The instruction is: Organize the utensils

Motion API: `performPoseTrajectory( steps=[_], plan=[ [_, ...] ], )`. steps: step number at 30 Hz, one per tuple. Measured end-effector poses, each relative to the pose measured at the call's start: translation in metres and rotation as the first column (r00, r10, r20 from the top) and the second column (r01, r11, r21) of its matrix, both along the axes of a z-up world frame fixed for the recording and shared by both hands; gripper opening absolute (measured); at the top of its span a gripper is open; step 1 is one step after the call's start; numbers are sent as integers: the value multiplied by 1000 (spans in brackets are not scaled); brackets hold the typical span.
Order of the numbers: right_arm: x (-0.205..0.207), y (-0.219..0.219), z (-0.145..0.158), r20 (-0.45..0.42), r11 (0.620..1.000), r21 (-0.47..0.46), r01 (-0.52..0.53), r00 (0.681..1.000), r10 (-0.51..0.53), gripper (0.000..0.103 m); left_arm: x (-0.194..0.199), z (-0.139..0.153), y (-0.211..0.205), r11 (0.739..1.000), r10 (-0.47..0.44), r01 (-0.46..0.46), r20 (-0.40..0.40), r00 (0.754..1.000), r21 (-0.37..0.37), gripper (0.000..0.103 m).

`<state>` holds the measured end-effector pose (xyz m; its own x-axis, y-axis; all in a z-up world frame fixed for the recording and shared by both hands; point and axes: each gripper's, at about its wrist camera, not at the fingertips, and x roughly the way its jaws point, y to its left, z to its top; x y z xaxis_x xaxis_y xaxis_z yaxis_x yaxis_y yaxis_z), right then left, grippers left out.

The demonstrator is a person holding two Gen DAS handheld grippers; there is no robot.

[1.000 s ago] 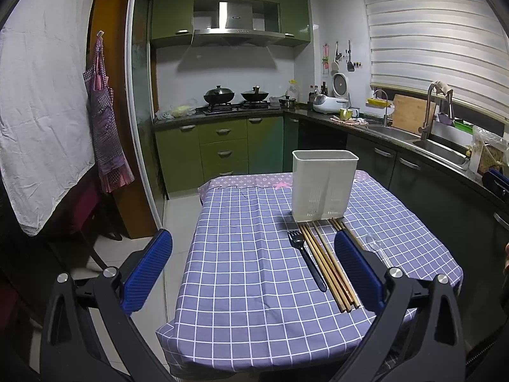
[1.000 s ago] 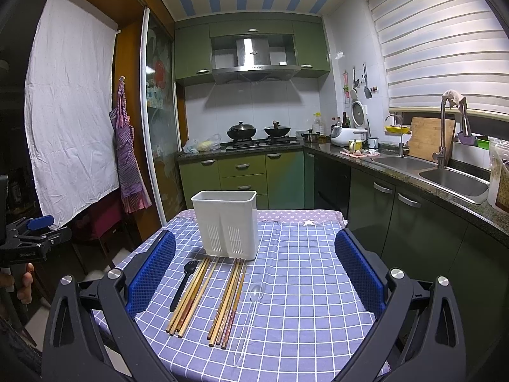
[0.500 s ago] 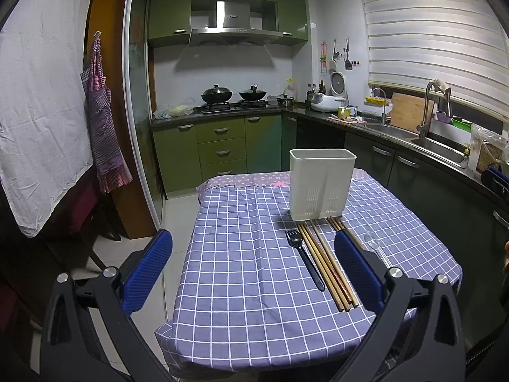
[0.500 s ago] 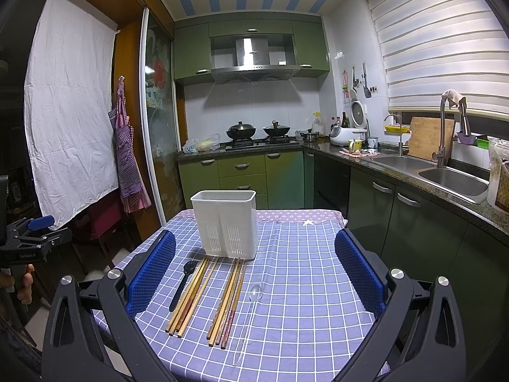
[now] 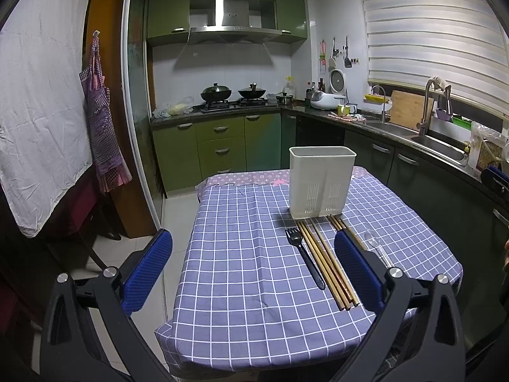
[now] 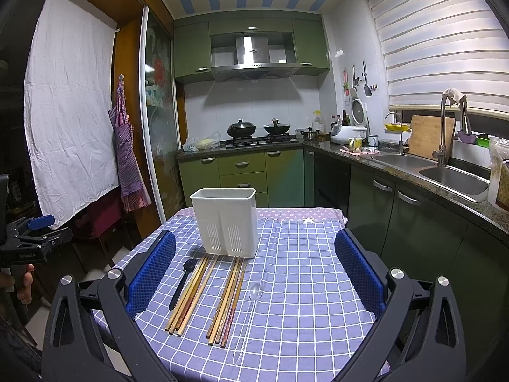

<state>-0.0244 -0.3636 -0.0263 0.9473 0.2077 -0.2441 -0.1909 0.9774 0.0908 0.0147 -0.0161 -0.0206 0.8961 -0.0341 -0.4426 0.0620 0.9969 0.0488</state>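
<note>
White plastic, the utensil caddy [image 6: 226, 221] stands upright toward the far middle of the counter [image 6: 302, 302], its slotted face toward the cameras and its open top showing nothing inside from these angles. Just in front of its base the utensils lie flat in a row on the purple checked cloth, every long axis running roughly from the caddy toward the near edge.

In the right wrist view, from left to right: a black fork [image 6: 181, 281], tines toward the caddy and handle toward the near edge; a bundle of wooden chopsticks [image 6: 190, 293] beside it, its far ends nearly at the caddy's foot; a second bundle of chopsticks [image 6: 227, 299] a small gap to the right, slanting slightly leftward as it comes near; then a clear plastic spoon [image 6: 251, 305], bowl toward the caddy and thin handle reaching almost to the cloth's edge.

In the left wrist view the same fork [image 5: 303, 254] and first chopsticks [image 5: 327, 267] slant rightward as they come near, and the spoon [image 5: 375, 245] shows partly past a blue pad.

Left gripper [image 5: 254, 264] hangs at the counter's near left corner, jaws spread wide and holding nothing. Right gripper [image 6: 254, 273] hangs over the near edge, jaws likewise spread, framing the utensil row without touching it.

Behind lie green cabinets [image 6: 241, 165], two woks [image 6: 257, 127] on the stove and a steel sink [image 6: 445, 175] at right.
</note>
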Motion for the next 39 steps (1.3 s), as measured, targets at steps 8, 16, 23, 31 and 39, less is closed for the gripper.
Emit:
performPoseTrajectory(
  steps=[8,16,23,31,39],
  plan=[
    [2,3,0,-10,1000,-1,0,1000,0,99,4,-2,0,1000,-3,3,-10,1000,6,97],
    [34,13,-4,-109,999,-51,-7,994,2,99,57,-16,-2,998,-66,64,-174,982,-19,97],
    [114,6,-29,-360,997,-3,-83,930,77,99,131,-53,-21,994,-110,103,-396,912,-39,97],
    [185,9,-68,-519,992,51,-119,845,129,99,213,-108,-51,992,-109,42,-630,769,-120,84],
    [205,9,-93,-589,992,58,-113,798,125,88,251,-148,-67,996,-47,-25,-754,656,-85,51]
  ],
)
